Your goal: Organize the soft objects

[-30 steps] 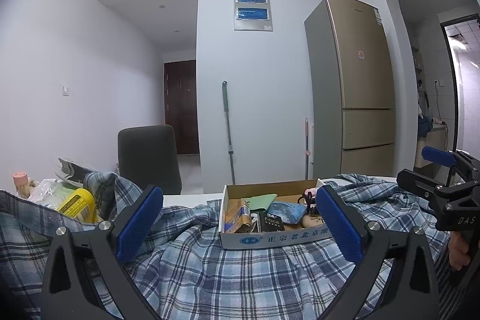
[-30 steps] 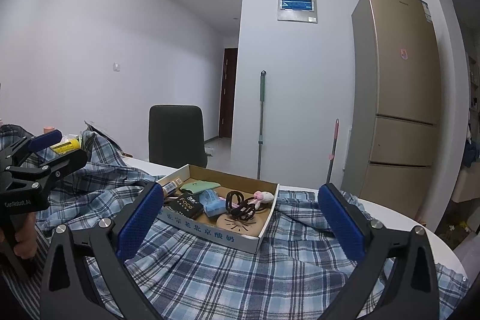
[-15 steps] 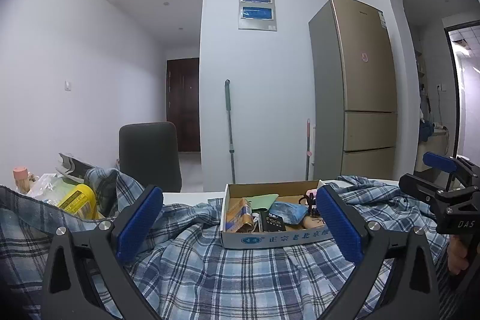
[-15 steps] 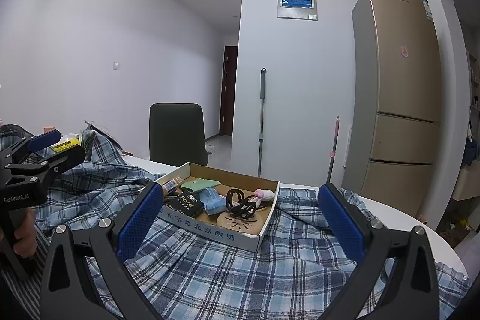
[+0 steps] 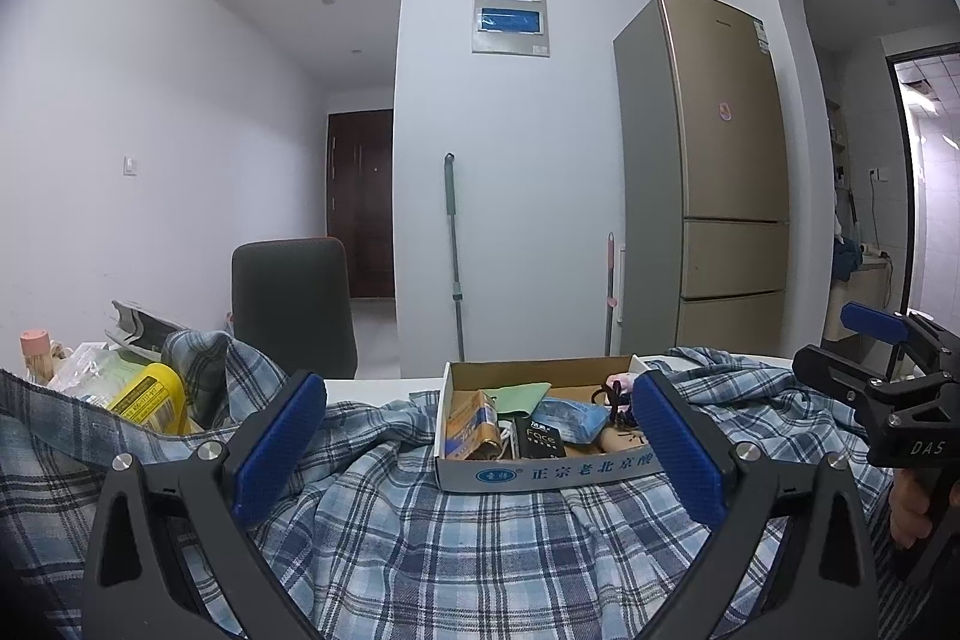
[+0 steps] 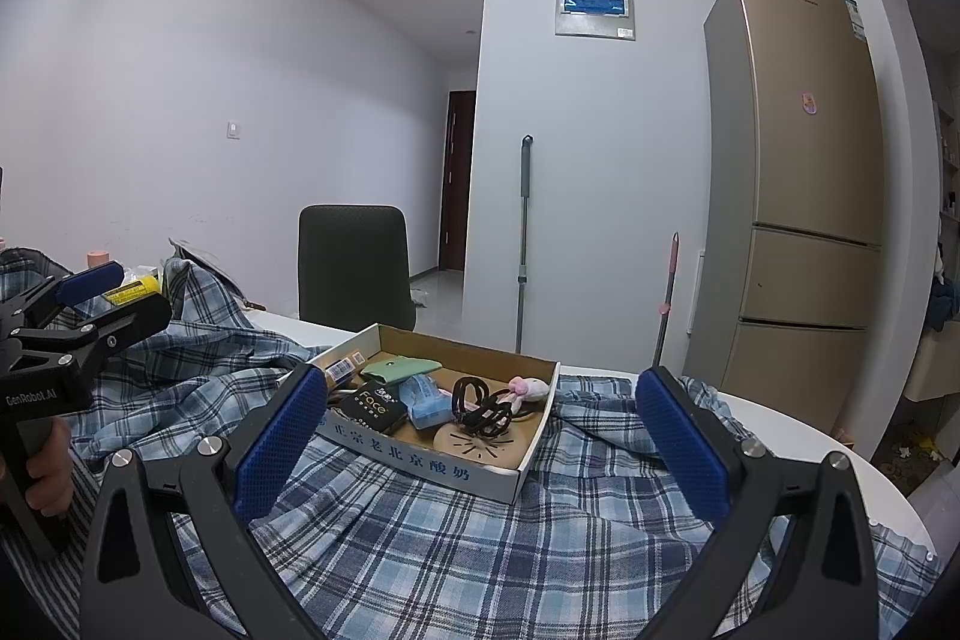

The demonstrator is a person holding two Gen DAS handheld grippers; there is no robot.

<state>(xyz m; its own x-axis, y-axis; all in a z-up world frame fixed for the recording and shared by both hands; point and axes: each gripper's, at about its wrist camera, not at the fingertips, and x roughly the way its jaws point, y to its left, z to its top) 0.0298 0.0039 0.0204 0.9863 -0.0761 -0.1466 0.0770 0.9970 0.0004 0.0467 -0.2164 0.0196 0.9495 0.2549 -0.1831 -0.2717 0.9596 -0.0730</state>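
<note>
Left gripper (image 5: 477, 451): blue-padded fingers (image 5: 279, 439) spread wide, nothing between them, above blue plaid shirt (image 5: 456, 538) rumpled across white desk (image 5: 378, 388). Cardboard tray (image 5: 540, 475) resting on the shirt, holding small packets and a black "Face" box (image 5: 543, 441). Yellow container (image 5: 150, 397) at left. Right gripper (image 5: 882, 358) at right edge, hand-held, fingers parted. Behind: grey chair (image 5: 291, 304), gold refrigerator (image 5: 720, 172), mop handle (image 5: 453, 250).

Left gripper (image 5: 477, 445): matte black frame, triangular cut-outs, silver round screws, two fingers faced with textured blue pads (image 5: 279, 439). White lettering "GenRobot.AI" on its body in the right wrist view. Right gripper (image 6: 480, 445): same black frame, screws, blue pads (image 6: 681, 439); white "DAS" marking in the left wrist view. Bare skin on both hands at the black grips.
</note>
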